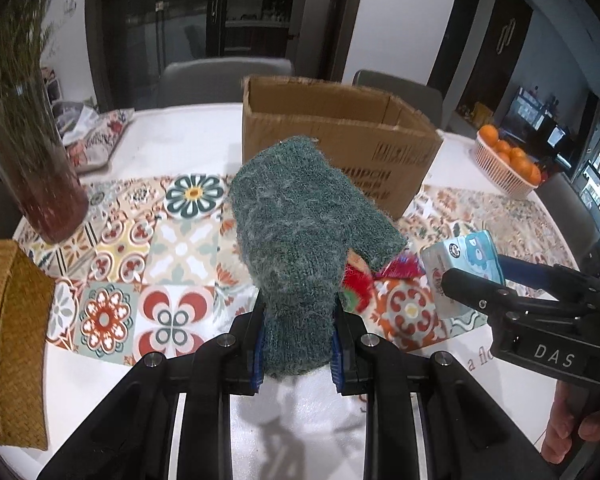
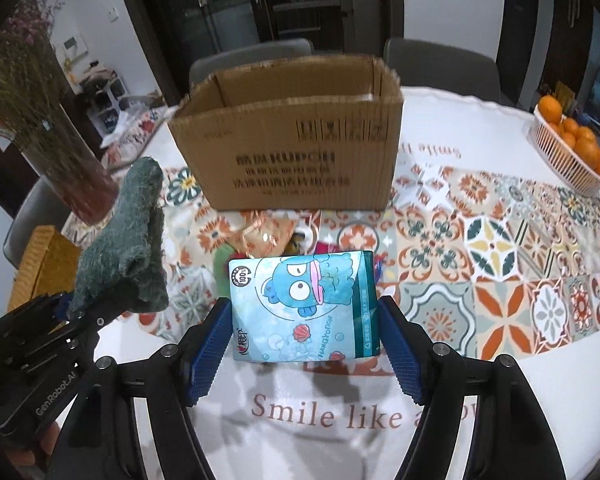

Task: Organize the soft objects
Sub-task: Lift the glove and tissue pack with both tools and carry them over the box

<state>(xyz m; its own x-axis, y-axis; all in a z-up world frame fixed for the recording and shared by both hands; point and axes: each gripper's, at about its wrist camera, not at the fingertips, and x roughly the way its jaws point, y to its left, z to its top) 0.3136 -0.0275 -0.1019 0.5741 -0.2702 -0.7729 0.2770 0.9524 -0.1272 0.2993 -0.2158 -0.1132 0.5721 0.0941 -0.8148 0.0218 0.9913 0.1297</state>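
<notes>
Ahead, an open cardboard box (image 2: 286, 136) stands on the worktop (image 2: 440, 392), at twelve o'clock from both claws, its top flaps up and its printed side facing the cameras. A patterned tile cloth (image 2: 500, 248) covers the middle of the worktop. At ten o'clock in the right wrist view stands a glass vase (image 2: 76, 168) of dried stems, with a woven yellow basket (image 2: 44, 268) near it at nine o'clock; at two o'clock a white basket of oranges (image 2: 572, 152) sits near the far edge. Small bright items (image 2: 268, 240), too blurred to name, lie on the cloth between the box and the claws.

The green knitted glove (image 1: 300, 248) sticks up and forward out of the left claw (image 1: 298, 350), tilted toward the box. The tissue pack (image 2: 304, 308), blue with a cartoon figure, sits flat between the fingers of the right claw (image 2: 306, 344), above the worktop.

The left claw is closed tight, its blue pads pinching the glove's cuff. The right claw stands about half open, both pads pressed against the pack's sides.
</notes>
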